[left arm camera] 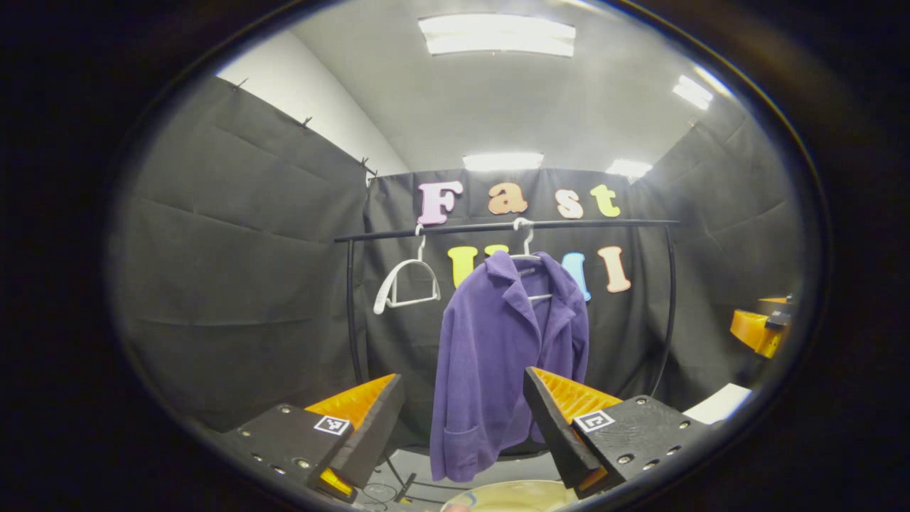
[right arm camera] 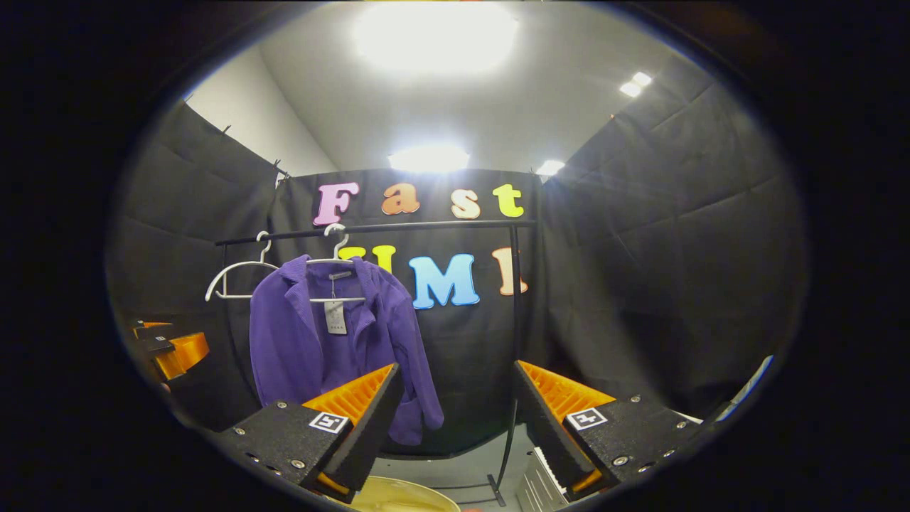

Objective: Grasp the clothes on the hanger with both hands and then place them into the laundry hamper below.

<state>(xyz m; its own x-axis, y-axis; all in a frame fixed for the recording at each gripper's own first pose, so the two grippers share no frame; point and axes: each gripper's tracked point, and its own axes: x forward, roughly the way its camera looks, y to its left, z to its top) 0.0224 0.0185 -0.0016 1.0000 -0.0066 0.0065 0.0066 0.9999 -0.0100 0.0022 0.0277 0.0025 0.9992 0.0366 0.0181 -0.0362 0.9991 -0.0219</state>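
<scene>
The right gripper view shows a white paper tag [right arm camera: 335, 316] inside the collar of the purple corduroy jacket [right arm camera: 313, 341], which hangs on one of two white plastic hangers [left arm camera: 407, 284] on the black metal rail [left arm camera: 498, 227]. Below, the cream round hamper's rim [left arm camera: 512, 498] peeks up; its contents are hidden. Left gripper [left arm camera: 463, 419] and right gripper [right arm camera: 455, 412] both gape, holding nothing, well short of the jacket.
</scene>
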